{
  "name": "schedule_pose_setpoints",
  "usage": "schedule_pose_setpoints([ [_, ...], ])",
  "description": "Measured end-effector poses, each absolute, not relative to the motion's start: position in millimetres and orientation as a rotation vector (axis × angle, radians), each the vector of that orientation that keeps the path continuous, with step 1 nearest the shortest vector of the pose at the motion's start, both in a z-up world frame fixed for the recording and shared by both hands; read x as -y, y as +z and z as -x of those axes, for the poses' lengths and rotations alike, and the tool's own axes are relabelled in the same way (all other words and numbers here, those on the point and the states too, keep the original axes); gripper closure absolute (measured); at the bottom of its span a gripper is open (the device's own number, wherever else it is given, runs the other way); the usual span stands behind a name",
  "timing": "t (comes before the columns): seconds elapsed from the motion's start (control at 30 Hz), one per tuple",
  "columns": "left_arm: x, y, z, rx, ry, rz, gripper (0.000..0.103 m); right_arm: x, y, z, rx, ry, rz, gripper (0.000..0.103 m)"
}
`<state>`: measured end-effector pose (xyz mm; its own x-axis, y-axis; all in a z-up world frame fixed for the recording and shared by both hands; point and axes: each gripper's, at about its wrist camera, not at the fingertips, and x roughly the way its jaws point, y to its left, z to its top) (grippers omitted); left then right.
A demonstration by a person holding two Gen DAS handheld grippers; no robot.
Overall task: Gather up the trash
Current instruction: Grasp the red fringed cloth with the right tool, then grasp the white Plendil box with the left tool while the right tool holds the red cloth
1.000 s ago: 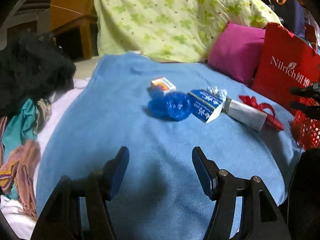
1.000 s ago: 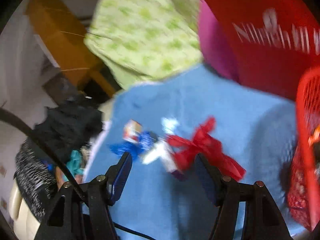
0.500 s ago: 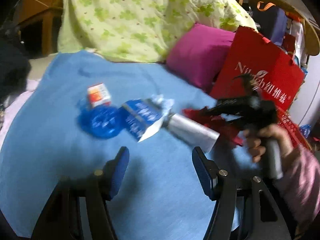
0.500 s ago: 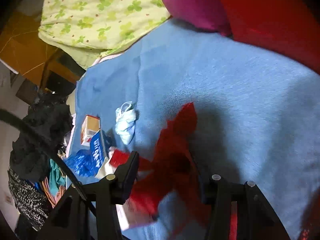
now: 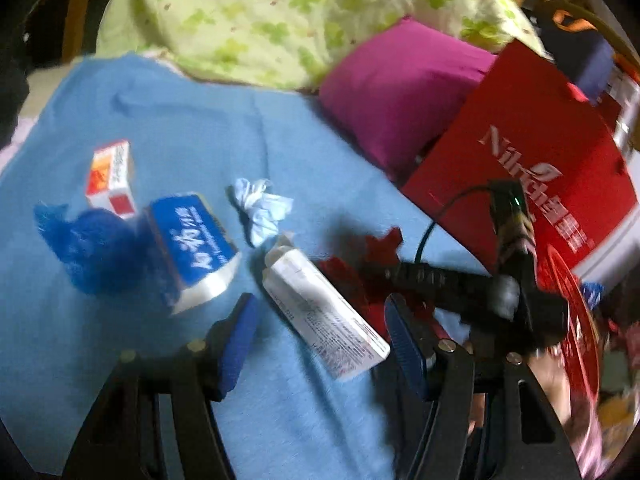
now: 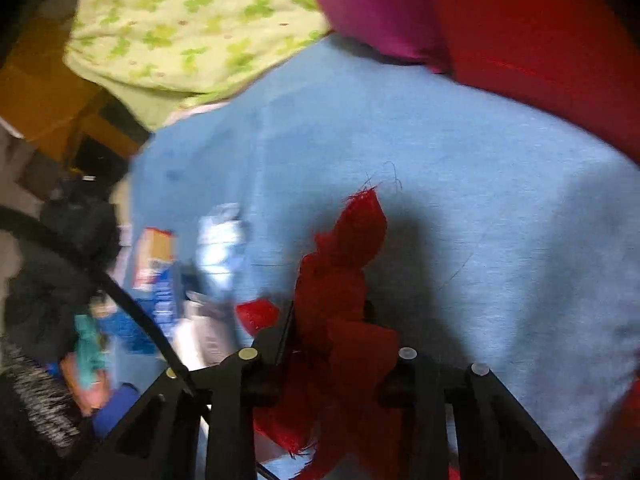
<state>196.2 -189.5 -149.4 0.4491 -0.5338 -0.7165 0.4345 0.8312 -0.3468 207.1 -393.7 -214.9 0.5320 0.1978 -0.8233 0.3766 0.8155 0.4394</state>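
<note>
Trash lies on a blue blanket (image 5: 180, 128): a white tube (image 5: 324, 312), a blue-and-white box (image 5: 196, 248), a small orange-and-white box (image 5: 110, 178), a crumpled blue bag (image 5: 88, 252) and a pale tissue wad (image 5: 260, 208). My left gripper (image 5: 320, 336) is open, and the tube's near end lies between its blue pads without touching them. A red ribbon (image 6: 344, 280) bunches up between the jaws of my right gripper (image 6: 328, 328), which are closing and pinch it; the ribbon hides the pads. In the left wrist view the right gripper (image 5: 384, 272) sits on the ribbon (image 5: 380, 244), just right of the tube.
A red paper bag (image 5: 532, 168) and a magenta pillow (image 5: 400, 96) stand at the back right. A green floral quilt (image 5: 280, 12) lies behind. A red mesh basket (image 5: 576, 320) sits at the right edge. Dark clothes (image 6: 60, 280) pile up at the left.
My left gripper swung right, from bare blanket to the tube. The right gripper came down onto the red ribbon and its jaws narrowed around it.
</note>
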Motion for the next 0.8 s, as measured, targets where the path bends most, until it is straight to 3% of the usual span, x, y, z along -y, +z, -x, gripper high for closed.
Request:
schedule_pose_setpoints([
  [0.8, 256, -201, -188, -1.067, -0.5, -0.059, 0.037, 414, -226, -207, -1.046, -0.068, -0.765, 0.07],
])
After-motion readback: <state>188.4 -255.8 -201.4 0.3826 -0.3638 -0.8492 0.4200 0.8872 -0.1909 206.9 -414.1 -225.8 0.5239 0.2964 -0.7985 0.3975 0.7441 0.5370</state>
